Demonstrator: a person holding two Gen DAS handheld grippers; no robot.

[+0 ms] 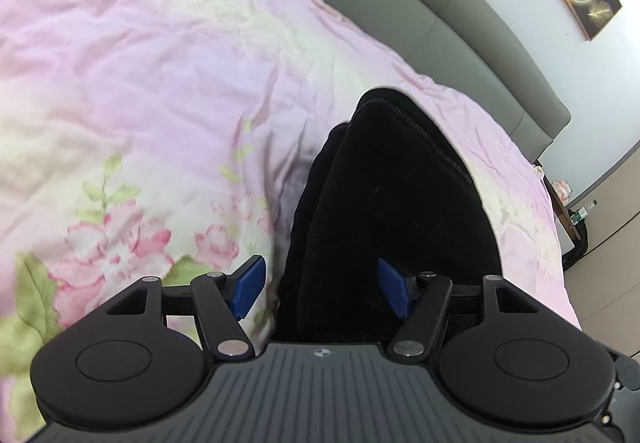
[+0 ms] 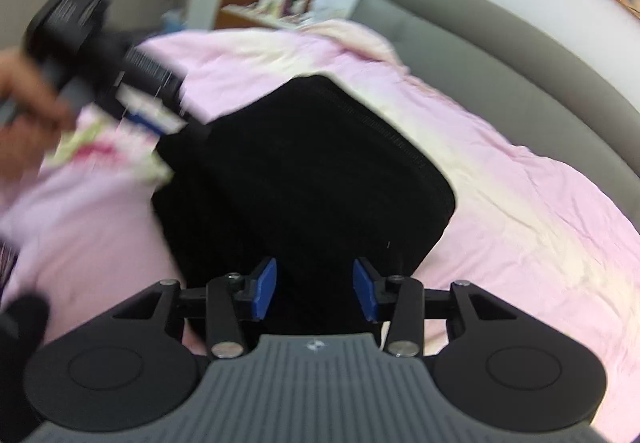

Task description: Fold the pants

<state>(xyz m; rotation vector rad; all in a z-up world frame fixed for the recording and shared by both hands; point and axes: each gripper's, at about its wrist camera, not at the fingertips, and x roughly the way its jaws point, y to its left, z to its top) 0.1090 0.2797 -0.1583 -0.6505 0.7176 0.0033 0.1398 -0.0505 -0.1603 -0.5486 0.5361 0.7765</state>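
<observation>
The black, soft-pile pants [image 2: 304, 171] lie as a compact folded block on the pink floral quilt [image 1: 132, 83], directly ahead of both grippers, so the folding appears near its end. The left gripper [image 1: 318, 285] has its jaws wide, straddling the near edge of the cloth; the right gripper [image 2: 315, 289] is likewise parted and empty. Any next move calls for a tidying pinch; the grey padded headboard [image 2: 500, 43] lies beyond, nothing obstructs.

a bedroom: floral quilt [image 1: 160, 83], padded headboard [image 1: 440, 27].
</observation>
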